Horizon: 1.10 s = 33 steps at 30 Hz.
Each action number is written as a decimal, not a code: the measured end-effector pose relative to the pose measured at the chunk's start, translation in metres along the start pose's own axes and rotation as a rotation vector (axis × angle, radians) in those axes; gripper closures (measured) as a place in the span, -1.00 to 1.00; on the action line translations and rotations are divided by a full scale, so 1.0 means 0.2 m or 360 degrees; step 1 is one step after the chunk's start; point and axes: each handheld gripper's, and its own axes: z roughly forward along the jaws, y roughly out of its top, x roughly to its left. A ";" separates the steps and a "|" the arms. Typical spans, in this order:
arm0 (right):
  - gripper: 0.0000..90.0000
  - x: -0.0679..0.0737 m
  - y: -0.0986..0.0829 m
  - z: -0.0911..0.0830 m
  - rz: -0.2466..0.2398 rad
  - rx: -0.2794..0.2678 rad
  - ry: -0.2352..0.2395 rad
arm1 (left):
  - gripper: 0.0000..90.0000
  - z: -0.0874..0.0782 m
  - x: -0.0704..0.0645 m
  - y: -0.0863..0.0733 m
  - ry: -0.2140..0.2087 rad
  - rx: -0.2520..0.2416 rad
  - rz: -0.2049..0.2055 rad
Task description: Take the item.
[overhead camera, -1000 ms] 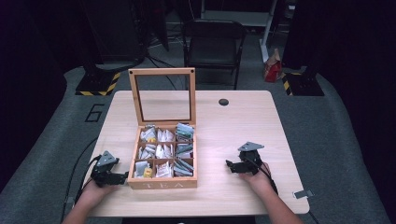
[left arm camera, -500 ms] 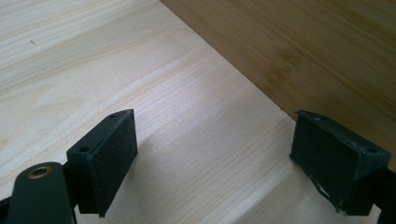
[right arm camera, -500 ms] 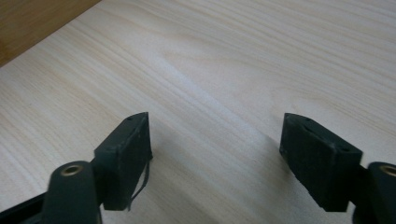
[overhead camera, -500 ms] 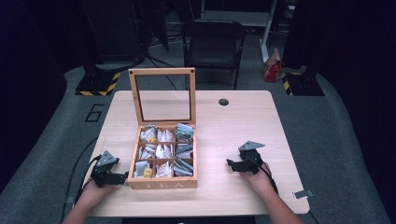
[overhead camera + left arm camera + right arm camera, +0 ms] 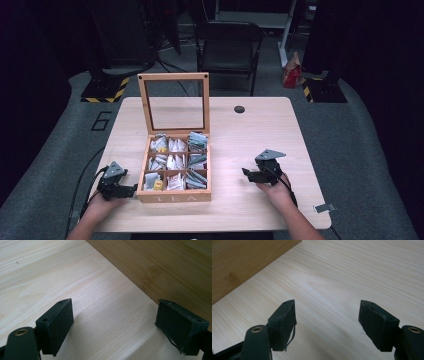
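While both grippers sat low on the table: I judged the risks below from where things lay.

Left claw: my left gripper point(image 5: 131, 190) rested on the table point(image 5: 260, 130) just beside the left wall of the tea box point(image 5: 174, 197), jaws spread wide with nothing between them; in the left gripper view its right pad point(image 5: 180, 326) was almost against the wood.

Right claw: my right gripper point(image 5: 246, 173) lay on the bare table to the right of the box, well apart from it, jaws likewise wide and empty.

Task's thing: the tea box stood near the front edge, between my hands, its glass lid point(image 5: 174, 102) raised upright, its nine compartments packed with tea bags point(image 5: 172, 161).

Risk, shove: as the left pad was so close, I judged a careless swing could push the box sideways; it looked light enough to slide.

Risk, lid: I thought a knock to the box or frame could drop the upright lid onto a gripper reaching in.

Risk, double pick: because the bags were crammed and overlapping, wide jaws could pinch two at once or drag a neighbour out by its string.

Risk, partition: jaws lowered this wide could straddle a divider and jam.

Risk, cables: the trailing cable point(image 5: 86, 186) could snag at the table's edge.
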 end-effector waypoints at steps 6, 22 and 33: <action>-0.35 0.01 0.01 -0.01 0.0033 -0.0037 0.0023 | -0.69 0.00 0.00 0.00 0.0000 0.0000 -0.0002; -0.27 0.07 0.07 -0.08 0.0004 -0.0065 0.0086 | -0.69 0.00 0.00 0.00 0.0002 0.0001 0.0002; -0.25 0.12 0.13 -0.13 -0.0005 -0.0092 0.0142 | -0.69 0.00 0.00 0.00 0.0002 0.0000 0.0000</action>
